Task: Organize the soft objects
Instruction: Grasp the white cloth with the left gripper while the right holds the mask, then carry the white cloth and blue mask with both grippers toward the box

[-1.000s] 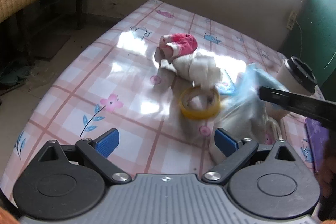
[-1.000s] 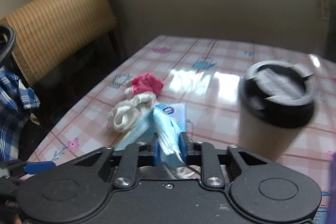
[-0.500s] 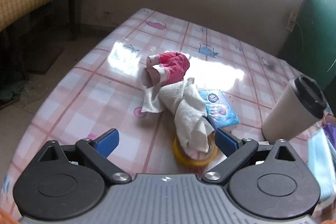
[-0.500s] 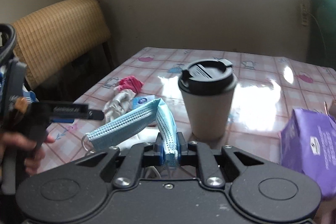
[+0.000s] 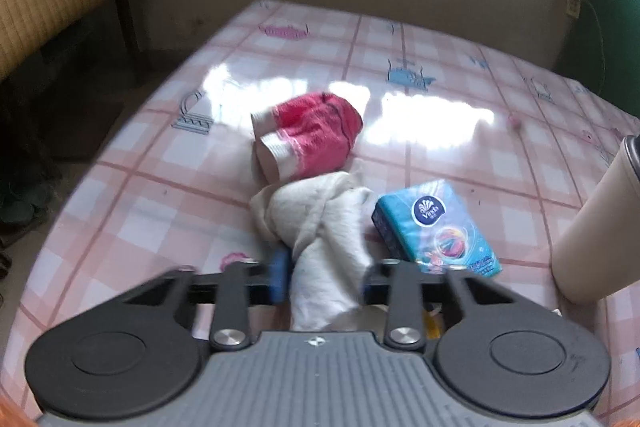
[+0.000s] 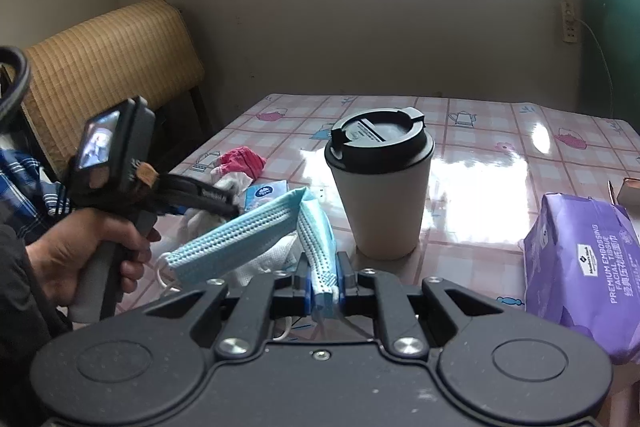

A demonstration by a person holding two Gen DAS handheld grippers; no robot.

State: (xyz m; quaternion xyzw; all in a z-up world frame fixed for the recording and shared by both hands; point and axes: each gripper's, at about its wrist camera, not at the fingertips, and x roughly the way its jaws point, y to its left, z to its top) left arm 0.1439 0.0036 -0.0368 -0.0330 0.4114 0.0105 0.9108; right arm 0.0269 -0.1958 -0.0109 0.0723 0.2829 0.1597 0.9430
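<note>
The left gripper [image 5: 324, 279] has just been closing, and its jaws now pinch the white cloth [image 5: 320, 223] between them, narrow and tight on the bunched fabric. The right gripper [image 6: 322, 281] is clamped on a blue mask [image 6: 248, 235], which fans out up and to the left of the jaws.

Take the cup [image 6: 380, 183] as the marker. The cloth lies to its left on the table [image 5: 440, 67], and the pink sock [image 5: 312, 139] sits just beyond the cloth, touching its far end. A blue tissue pack [image 5: 436, 227] lies between cloth and cup, just beside the cloth. The mask hangs in front of the cup, on its near left side.

So where are we? Early to middle, I'd say: two soft things are in hand, none visibly sorted into any place, and the sock lies untouched. No bin or pile shows up as a target, so where these go I cannot tell.

Around the cup: a purple tissue bag [image 6: 580, 267] to its right, with a small box corner [image 6: 628, 189] behind that. A person's hand [image 6: 92, 251] grips the left tool's handle.

In the way? The tissue pack crowds the cloth, and the sock may drag along when the cloth lifts. The tall cup stands close and looks easy to tip.
</note>
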